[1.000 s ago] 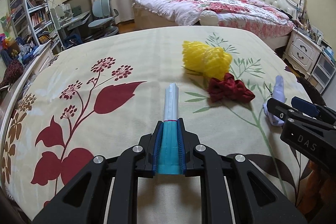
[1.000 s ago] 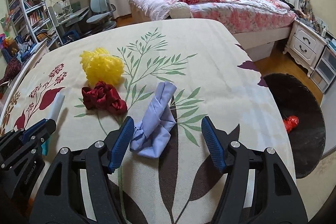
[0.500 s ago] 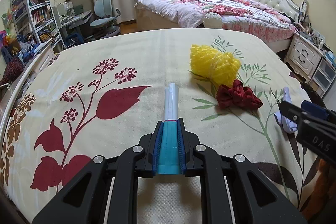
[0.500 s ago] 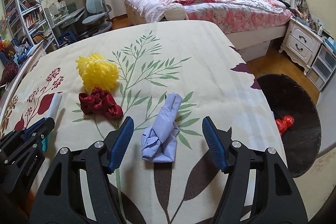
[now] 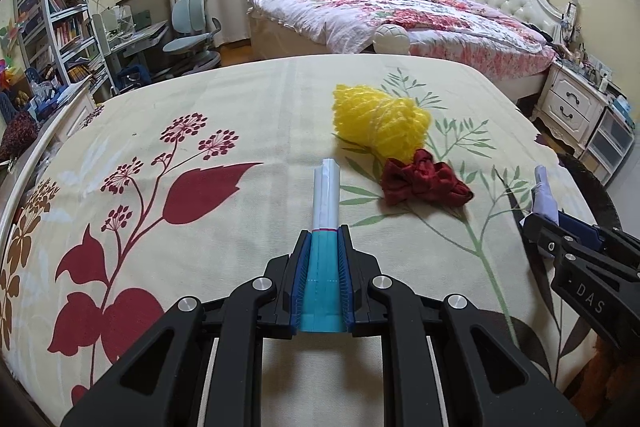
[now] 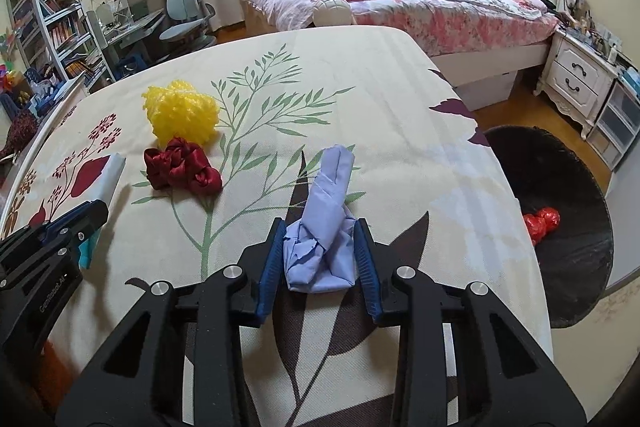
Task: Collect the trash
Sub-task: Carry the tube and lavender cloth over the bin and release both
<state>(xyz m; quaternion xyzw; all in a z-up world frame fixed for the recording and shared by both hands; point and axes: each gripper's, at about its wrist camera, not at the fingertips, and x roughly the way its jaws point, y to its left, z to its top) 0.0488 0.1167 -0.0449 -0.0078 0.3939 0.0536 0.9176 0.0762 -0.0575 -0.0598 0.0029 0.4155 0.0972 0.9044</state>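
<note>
On the floral-covered bed (image 5: 248, 115), yellow netting (image 5: 380, 121) and a red ribbon wad (image 5: 424, 181) lie touching. My left gripper (image 5: 323, 247) pinches a teal-and-white tube (image 5: 326, 195); my right gripper (image 6: 319, 239) fingers press a crumpled lilac bag (image 6: 326, 223).

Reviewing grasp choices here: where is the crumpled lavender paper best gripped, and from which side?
Grip the wide crumpled near end of the lavender paper, coming from the near edge along its length. It lies lengthwise, pointing away, so the right gripper pads flank its narrow width, as they already do.
</note>
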